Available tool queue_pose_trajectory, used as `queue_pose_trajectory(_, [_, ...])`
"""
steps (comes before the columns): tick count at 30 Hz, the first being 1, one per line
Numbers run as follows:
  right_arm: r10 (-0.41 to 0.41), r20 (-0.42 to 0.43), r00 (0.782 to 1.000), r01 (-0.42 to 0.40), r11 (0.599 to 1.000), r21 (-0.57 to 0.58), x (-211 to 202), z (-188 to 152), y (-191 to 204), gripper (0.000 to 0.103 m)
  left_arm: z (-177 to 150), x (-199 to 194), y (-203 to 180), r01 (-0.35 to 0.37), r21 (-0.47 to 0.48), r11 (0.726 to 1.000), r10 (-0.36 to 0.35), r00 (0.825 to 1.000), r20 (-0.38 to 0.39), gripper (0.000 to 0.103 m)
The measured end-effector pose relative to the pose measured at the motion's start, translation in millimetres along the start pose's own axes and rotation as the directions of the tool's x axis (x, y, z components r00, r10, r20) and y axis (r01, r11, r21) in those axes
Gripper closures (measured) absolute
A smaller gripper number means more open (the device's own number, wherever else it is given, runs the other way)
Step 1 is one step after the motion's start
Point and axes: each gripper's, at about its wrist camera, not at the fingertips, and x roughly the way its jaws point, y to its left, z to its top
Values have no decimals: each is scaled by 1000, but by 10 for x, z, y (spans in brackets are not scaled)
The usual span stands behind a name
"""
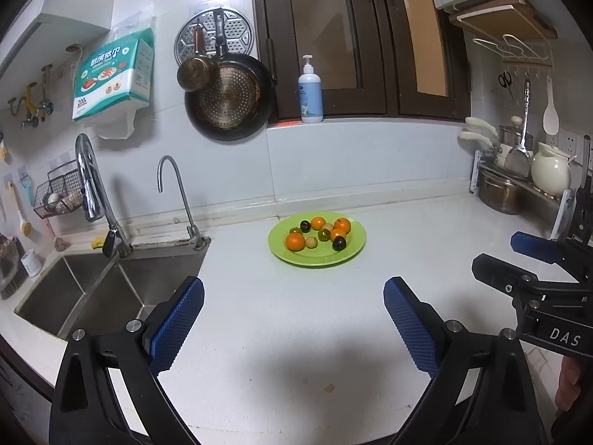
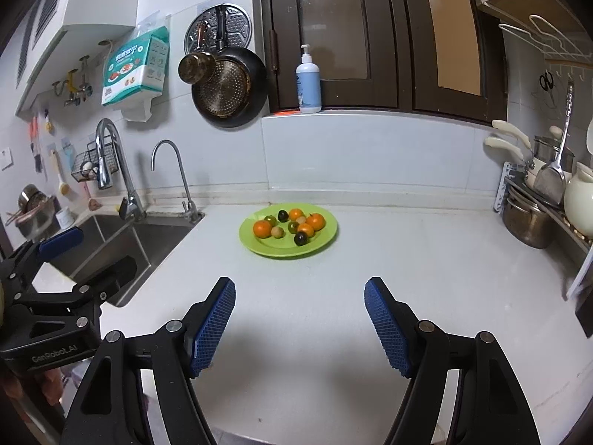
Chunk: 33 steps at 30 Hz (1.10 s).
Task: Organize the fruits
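A green plate [image 1: 352, 250] sits on the white counter, also in the right wrist view [image 2: 326, 239]. It holds several small fruits: oranges [image 1: 295, 241] [image 2: 262, 228], dark plums [image 1: 339, 243] [image 2: 300, 238], green ones [image 1: 324, 235] [image 2: 294, 226] and a pale one [image 1: 311, 242] [image 2: 276, 232]. My left gripper [image 1: 292, 319] is open and empty, well short of the plate. My right gripper [image 2: 300, 319] is open and empty, also short of the plate. Each gripper shows at the edge of the other's view, the right one [image 1: 519, 256] and the left one [image 2: 74, 256].
A steel sink [image 1: 96, 289] [image 2: 122, 244] with two taps lies left of the plate. A dish rack with pots and a cream jug [image 1: 550, 170] [image 2: 580, 200] stands at the right. A soap bottle [image 1: 310, 91] [image 2: 308, 81] stands on the window ledge.
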Motion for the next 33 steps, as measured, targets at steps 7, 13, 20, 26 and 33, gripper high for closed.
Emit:
queue_pose_trajectory(7, [3, 2, 1000, -3, 1000, 1, -64, -42, -3, 30, -43, -62, -16, -12, -2, 1000, 12, 1000, -2, 4])
queue_pose_trajectory(13, [7, 3, 1000, -7, 1000, 1, -85, -60, -7, 30, -62, -98, -37, -15, -3, 1000, 15, 1000, -1, 1])
queue_pose_trajectory(20, [7, 5, 1000, -7, 1000, 2, -101, -70, -6, 30, -88, -156, -50, -27, -3, 1000, 27, 1000, 7, 0])
queue_pose_trajectory(26, [9, 6, 1000, -9, 1000, 2, -119, -90, -2, 30, -92, -163, -35, -27, -13, 1000, 27, 1000, -2, 0])
queue_pose_trajectory(33, [16, 9, 1000, -16, 1000, -2, -140, -97, 12, 30, -101, -192, -18, -40, -14, 999, 40, 999, 4, 0])
